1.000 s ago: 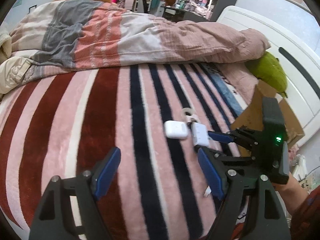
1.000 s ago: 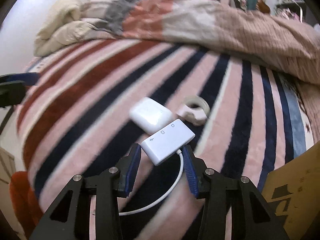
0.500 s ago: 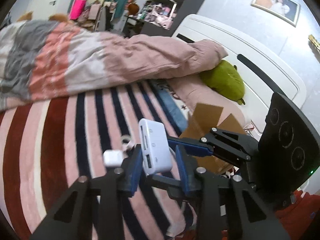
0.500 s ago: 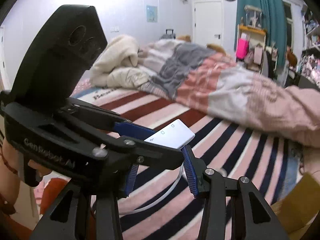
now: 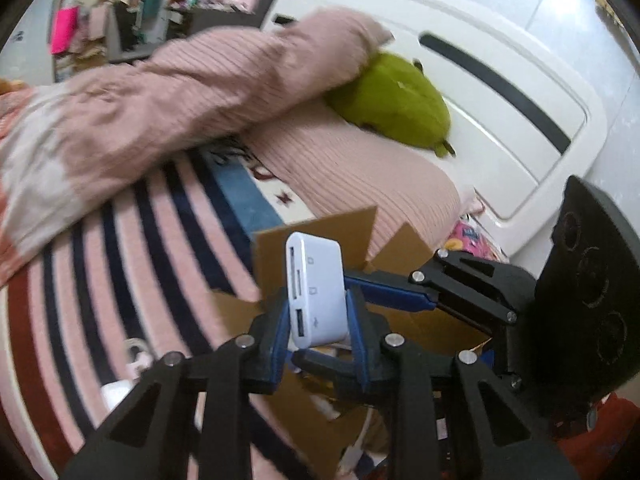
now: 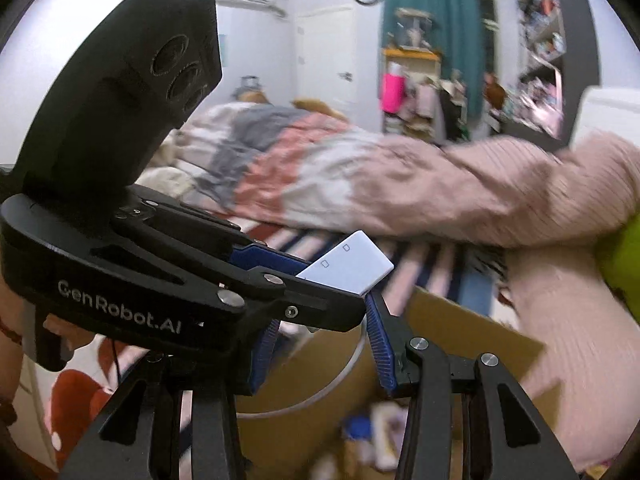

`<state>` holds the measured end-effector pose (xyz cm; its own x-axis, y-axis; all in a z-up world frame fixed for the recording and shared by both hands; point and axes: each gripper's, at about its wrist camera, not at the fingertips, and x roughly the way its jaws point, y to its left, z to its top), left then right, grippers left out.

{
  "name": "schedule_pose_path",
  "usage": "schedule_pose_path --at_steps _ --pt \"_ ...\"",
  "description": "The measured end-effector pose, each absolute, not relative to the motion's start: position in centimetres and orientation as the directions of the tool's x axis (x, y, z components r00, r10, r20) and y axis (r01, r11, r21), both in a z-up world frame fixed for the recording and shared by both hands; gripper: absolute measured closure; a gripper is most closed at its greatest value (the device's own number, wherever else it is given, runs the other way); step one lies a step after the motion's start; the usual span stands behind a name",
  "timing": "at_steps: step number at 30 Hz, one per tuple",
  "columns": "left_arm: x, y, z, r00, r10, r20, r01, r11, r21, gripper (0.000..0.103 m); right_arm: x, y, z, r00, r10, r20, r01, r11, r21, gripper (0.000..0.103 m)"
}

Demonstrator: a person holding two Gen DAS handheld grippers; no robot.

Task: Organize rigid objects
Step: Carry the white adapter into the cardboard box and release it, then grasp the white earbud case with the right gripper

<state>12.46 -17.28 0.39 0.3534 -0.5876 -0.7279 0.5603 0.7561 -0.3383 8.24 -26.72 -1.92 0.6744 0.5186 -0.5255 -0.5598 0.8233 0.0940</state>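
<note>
**Adapter up off the bed and over the box, with both grippers on it**

The white adapter (image 5: 316,280) no longer lies on the striped blanket (image 5: 132,264). It now hangs in the air just above the open cardboard box (image 5: 320,232), standing on end with its slots facing the left camera. A second ago the left gripper (image 5: 319,309) had its jaws spread wide and nothing in them. Those jaws have just been closing, and now they are pressed onto the adapter's two flat faces near its lower end.

The right gripper (image 6: 320,308) reaches in from the side of the box away from the blanket. Its jaws sit as wide as they did when it lifted the adapter, and they look to be pinching it too. So this is a two-handed hold right over the box, and I judge that one gripper must let go before the adapter can be dropped in or passed across.

The white earbud case (image 5: 116,394) and a pale ring (image 5: 136,350) are on the blanket beside the box, so I judge the sorting is not finished.

Some things stay unclear:
- The left gripper's body covers one right pad in the right view, so I can't confirm that pad touches the adapter.
- The adapter's cable is out of sight below the jaws.
- The contents of the box are a blur of pale and blue shapes that I can't name.
- The near edge of the box is cut off behind the grippers.
</note>
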Motion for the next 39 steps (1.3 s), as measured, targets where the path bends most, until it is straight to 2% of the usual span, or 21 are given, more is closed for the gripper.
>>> schedule_pose_path --at_steps 6,12,16,24,29,36,39 --pt "13.0 -20.5 -1.8 0.273 -0.591 -0.759 0.585 0.728 -0.357 0.079 8.5 -29.2 -3.6 0.646 0.437 -0.626 -0.507 0.858 0.076 0.065" --pt "12.7 -20.8 -2.6 0.243 -0.586 -0.773 0.583 0.725 -0.367 0.078 7.6 -29.3 -4.2 0.608 0.399 -0.686 -0.536 0.844 0.016 0.065" --pt "12.1 -19.5 -2.3 0.280 -0.575 -0.769 0.566 0.746 -0.351 0.058 7.5 -28.7 -4.8 0.593 0.370 -0.716 -0.539 0.842 -0.011 0.065" --pt "9.8 -10.6 1.1 0.469 -0.538 -0.701 0.471 0.823 -0.317 0.038 6.9 -26.8 -3.4 0.596 0.407 -0.693 -0.549 0.836 0.018 0.063" --pt "7.8 -3.3 1.5 0.569 -0.452 -0.687 0.352 0.889 -0.293 0.030 6.4 -22.2 -1.8 0.554 0.529 -0.643 -0.639 0.765 0.078 0.055" --pt "5.7 6.0 -2.4 0.624 -0.299 -0.722 0.167 0.954 -0.251 0.029 6.3 -13.3 -3.6 0.431 0.611 -0.664 -0.745 0.656 0.120 0.055" --pt "5.3 8.3 -4.6 0.623 -0.244 -0.743 0.103 0.967 -0.231 0.029 7.3 -10.0 -6.0 0.364 0.603 -0.710 -0.748 0.644 0.164 0.055"
